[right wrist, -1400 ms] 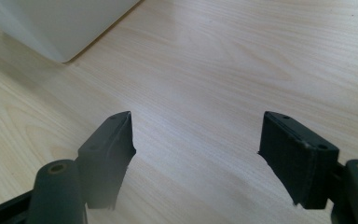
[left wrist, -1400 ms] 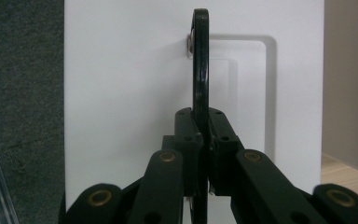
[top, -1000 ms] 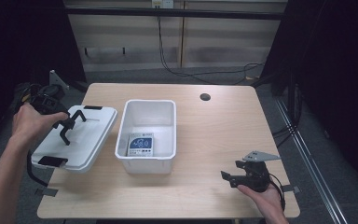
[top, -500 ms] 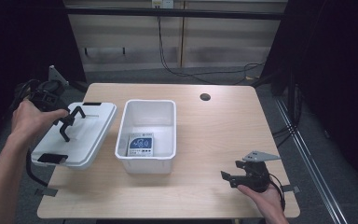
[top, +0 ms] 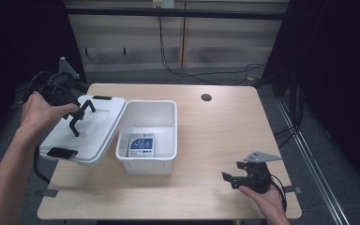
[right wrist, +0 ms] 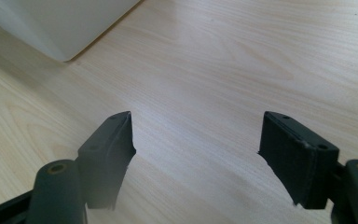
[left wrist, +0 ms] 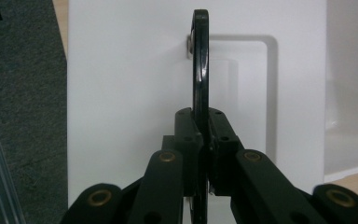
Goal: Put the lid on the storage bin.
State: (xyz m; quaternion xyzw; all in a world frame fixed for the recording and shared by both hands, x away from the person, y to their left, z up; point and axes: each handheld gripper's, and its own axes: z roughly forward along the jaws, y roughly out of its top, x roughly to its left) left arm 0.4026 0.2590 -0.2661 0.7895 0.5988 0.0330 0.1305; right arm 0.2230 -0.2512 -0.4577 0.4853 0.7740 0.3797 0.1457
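Observation:
My left gripper (top: 78, 117) is shut on the black handle (top: 85, 108) of a white lid (top: 96, 136) and holds it tilted above the table's left side, its right edge close to the open white bin (top: 146, 163). In the left gripper view the jaws (left wrist: 200, 128) clamp the thin handle (left wrist: 200, 60) edge-on, with the lid (left wrist: 121, 93) behind it. A printed card (top: 141, 145) lies on the bin's floor. My right gripper (top: 229, 178) rests at the table's front right, open with nothing between its fingers (right wrist: 196, 154).
The wooden table (top: 225, 126) has a small round hole (top: 206, 97) near its back edge. A corner of the bin (right wrist: 60, 23) shows ahead of the right gripper. Black clips sit on the lid's ends (top: 58, 152). Cables trail behind the table.
The left hand has lifted the lid by its handle and carried it a little toward the bin. The right gripper has not moved.

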